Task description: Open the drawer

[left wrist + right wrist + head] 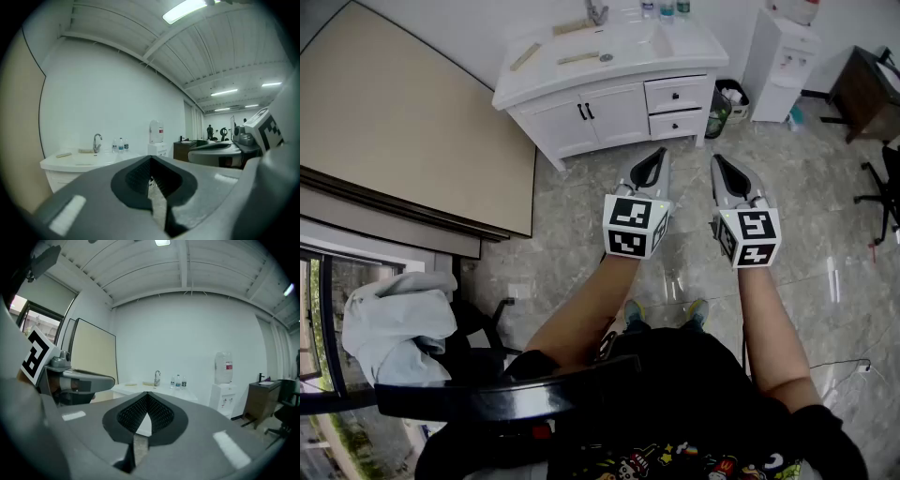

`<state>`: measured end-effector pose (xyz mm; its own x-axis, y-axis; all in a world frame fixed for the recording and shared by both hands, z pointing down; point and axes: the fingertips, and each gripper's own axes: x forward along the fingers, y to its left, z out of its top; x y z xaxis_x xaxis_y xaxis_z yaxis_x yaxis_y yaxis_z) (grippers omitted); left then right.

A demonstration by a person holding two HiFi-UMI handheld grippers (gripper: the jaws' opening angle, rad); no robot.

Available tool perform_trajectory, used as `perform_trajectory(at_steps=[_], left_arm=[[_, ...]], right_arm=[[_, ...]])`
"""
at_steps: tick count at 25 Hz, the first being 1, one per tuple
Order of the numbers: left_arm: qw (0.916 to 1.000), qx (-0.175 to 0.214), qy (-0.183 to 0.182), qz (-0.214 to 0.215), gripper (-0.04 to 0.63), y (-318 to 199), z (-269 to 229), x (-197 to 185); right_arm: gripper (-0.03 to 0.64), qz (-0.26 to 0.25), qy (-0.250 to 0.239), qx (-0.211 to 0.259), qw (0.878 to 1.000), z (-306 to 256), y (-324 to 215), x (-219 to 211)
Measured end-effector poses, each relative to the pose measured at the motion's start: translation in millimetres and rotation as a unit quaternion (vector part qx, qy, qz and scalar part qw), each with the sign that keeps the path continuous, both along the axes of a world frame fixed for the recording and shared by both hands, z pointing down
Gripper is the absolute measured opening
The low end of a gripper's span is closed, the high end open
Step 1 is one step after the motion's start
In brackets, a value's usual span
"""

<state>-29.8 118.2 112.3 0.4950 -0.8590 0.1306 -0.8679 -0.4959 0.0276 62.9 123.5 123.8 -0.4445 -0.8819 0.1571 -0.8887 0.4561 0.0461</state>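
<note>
both held forward, level | left gripper [658,153] beside right gripper [718,161] | fingers [137,177] together

Left claw [660,151], right claw [715,158]: grey shells, matt, plastic-looking. Inner pads [159,414]: black, finely ribbed.
Marker cubes [636,225]: matt black-on-white print.
Cabinet [609,114], top centre of head view: white, smooth, satin paint. Upper drawer [677,95] and lower drawer [676,123]: same finish, small dark handles, material unclear.
Countertop [628,56]: white, glossy.
Tap [596,11]: bright metal.
Floor [825,234]: grey marbled tiles, polished, mirroring lights.
Lower left: white crumpled cloth [394,328].
Upper left: beige board [403,131], matt.
</note>
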Motion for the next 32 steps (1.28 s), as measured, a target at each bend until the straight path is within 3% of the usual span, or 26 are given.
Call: perform_trajectory(at_steps=[12, 18, 27, 32], left_arm=[[0.9997, -0.016, -0.004, -0.016, 0.0, -36, 21, 45], [0.9992, -0.024, -0.011, -0.029, 0.0, -76, 36, 59], [0.9986, -0.048, -0.006, 0.022, 0.0, -222, 74, 10], [0.9972, -0.063, -0.006, 0.039, 0.0, -310, 107, -4]], right_arm=[[0.023, -0.02, -0.001, -0.007, 1.0, 20, -30, 46], [0.023, -0.027, -0.009, -0.02, 0.999, 44, -79, 64], [0.023, 0.006, 0.006, -0.049, 0.999, 90, -214, -3], [0.023, 0.027, 0.013, -0.066, 0.997, 125, -302, -15]])
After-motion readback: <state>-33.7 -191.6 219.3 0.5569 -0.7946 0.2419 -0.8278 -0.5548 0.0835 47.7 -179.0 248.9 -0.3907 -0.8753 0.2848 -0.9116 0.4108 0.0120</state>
